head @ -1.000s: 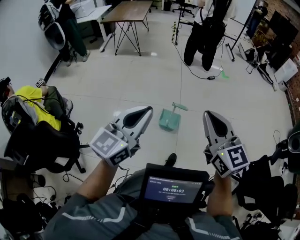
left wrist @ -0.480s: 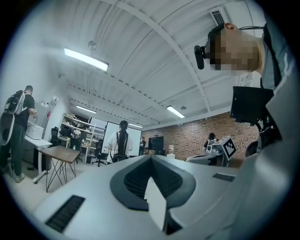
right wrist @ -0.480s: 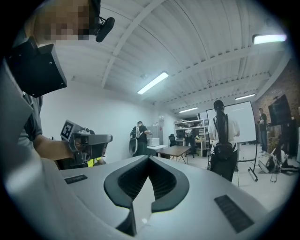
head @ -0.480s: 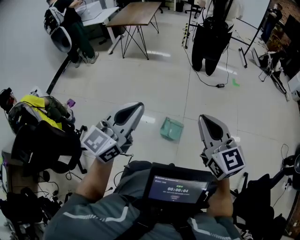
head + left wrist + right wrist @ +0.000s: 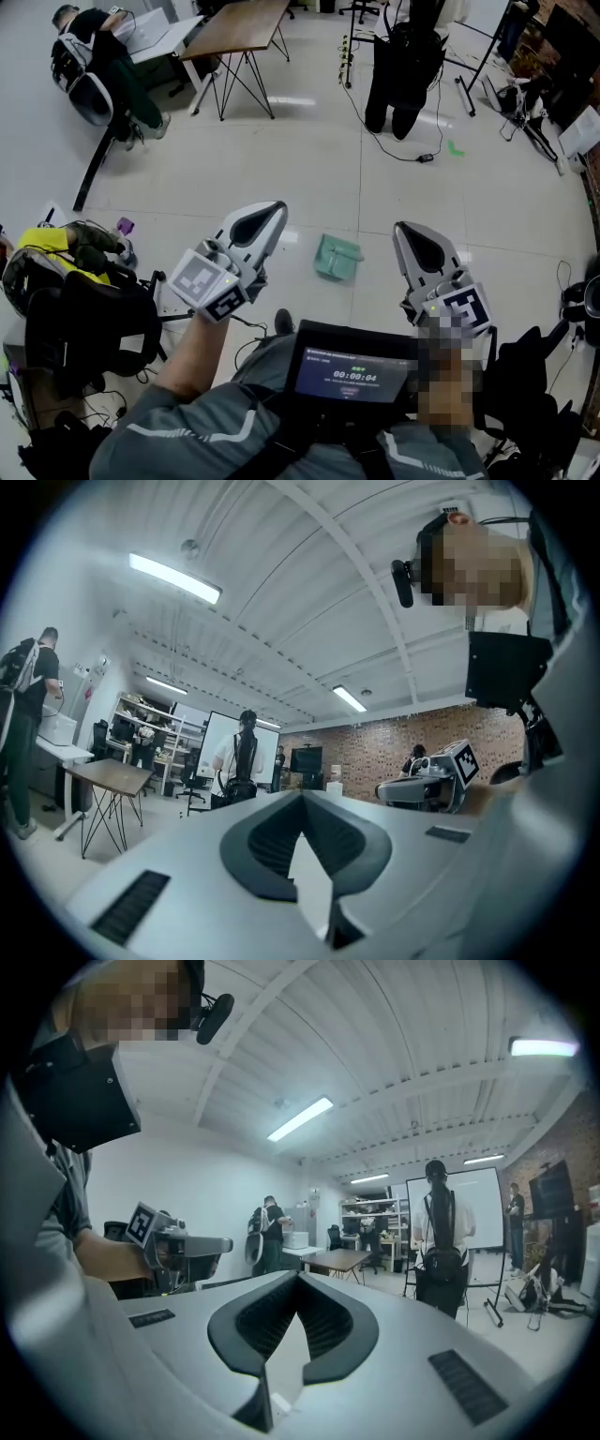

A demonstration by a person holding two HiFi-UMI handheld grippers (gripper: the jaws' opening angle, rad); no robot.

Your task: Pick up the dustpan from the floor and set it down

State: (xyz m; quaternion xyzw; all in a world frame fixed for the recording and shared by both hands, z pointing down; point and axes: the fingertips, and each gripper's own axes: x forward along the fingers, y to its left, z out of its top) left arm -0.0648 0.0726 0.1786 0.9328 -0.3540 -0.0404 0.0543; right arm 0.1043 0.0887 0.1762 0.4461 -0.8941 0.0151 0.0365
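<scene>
Over the last second the head view has swung: the dustpan (image 5: 337, 260) now sits lower, between the two gripper tips, and a shoe (image 5: 284, 322) shows at its near left. Nearest is the dark chest screen (image 5: 352, 377). Above it the left gripper (image 5: 270, 211) and right gripper (image 5: 405, 232), smooth grey shells with ribbed black pads, stay level with their jaws pressed together on nothing. The dustpan, mint-green plastic and roughly square, lies flat on the pale glossy floor (image 5: 309, 169), well clear of both grippers. Its short handle appears to lie at the far right edge, so its long axis runs away from the person. Farther off stand a wooden table (image 5: 239, 23) and a person in black (image 5: 398, 66).
</scene>
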